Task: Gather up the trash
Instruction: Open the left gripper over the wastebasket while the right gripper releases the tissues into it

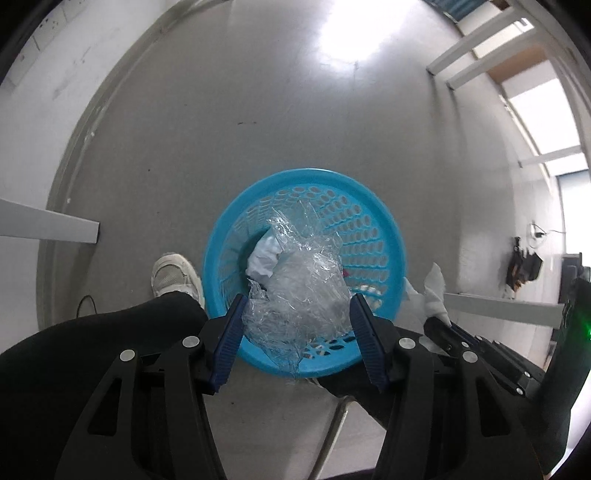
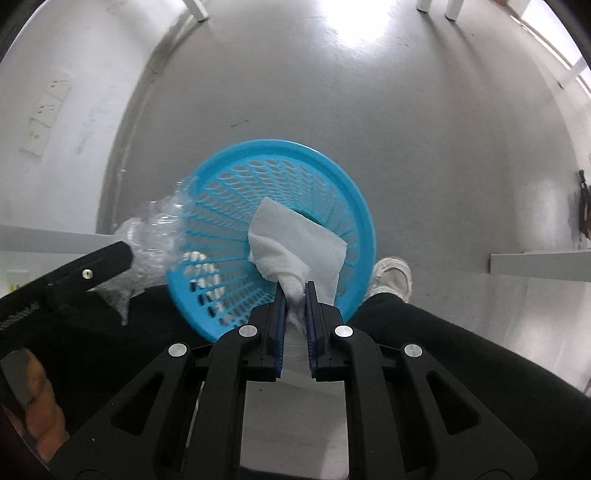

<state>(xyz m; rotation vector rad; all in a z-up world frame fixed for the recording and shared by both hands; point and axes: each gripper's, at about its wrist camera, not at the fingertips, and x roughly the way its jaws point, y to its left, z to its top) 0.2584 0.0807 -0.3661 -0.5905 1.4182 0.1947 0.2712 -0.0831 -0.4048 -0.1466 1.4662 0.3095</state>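
Dropping trash over blue basket point(image 1: 384, 236).
Left hand-held gripper point(image 1: 295, 332) spread wide around clear plastic wrap point(image 1: 299, 280); right hand-held gripper point(image 2: 294, 295) pinching white tissue point(image 2: 295, 236), needing release at 12 o'clock.

Under me is a smooth grey floor point(image 1: 258, 110), glossy enough to throw back a bright patch of overhead light point(image 1: 354, 33). A white wall point(image 2: 55, 155) curves along my left, carrying a row of socket plates point(image 2: 48, 110). White furniture legs point(image 1: 476, 40) stand at the far side, and a white desk edge point(image 2: 539, 264) juts in from my right. Daylight comes through windows point(image 1: 543, 110).
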